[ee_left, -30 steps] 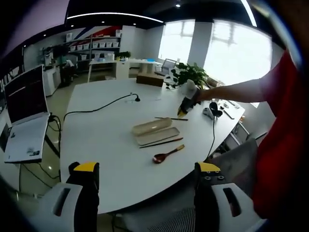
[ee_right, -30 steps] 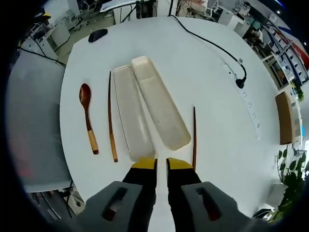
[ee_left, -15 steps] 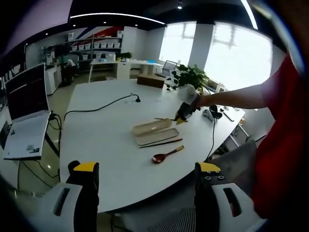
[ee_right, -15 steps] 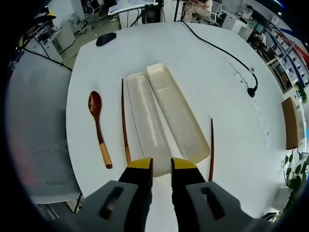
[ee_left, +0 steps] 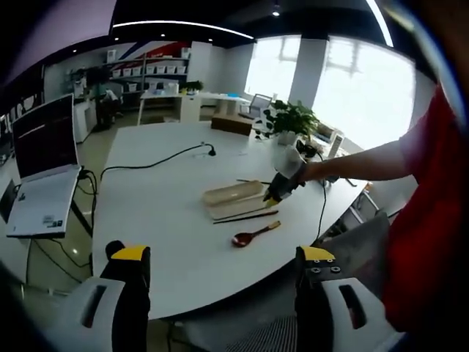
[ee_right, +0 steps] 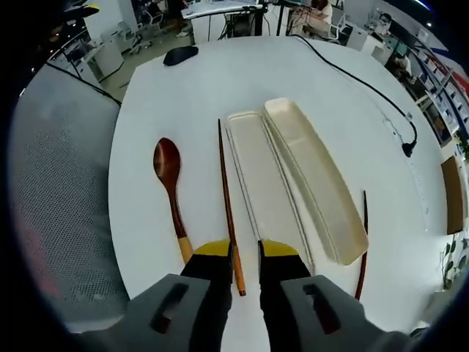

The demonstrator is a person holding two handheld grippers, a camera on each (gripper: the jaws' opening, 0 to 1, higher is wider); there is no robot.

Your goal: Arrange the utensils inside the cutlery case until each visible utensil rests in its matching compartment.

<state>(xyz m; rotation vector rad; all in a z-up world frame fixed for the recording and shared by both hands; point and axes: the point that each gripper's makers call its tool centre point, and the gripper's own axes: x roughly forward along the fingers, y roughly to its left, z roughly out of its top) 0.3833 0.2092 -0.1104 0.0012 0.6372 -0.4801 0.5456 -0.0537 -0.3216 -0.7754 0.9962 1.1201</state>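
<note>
As R gripper [ee_right: 244, 253] straddles near chopstick [ee_right: 227, 198], jaws parted | L gripper [ee_left: 218, 258] idle, agape | close squarely, lift level into case [ee_right: 267, 183] by table [ee_right: 146, 95] edge.

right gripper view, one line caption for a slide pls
Right gripper straddles the thick end of a chopstick beside the open cutlery case, spoon to one side.

Bright windows [ee_left: 352, 95] light an office with shelving [ee_left: 150, 66] and a white table [ee_left: 161, 213].
</note>
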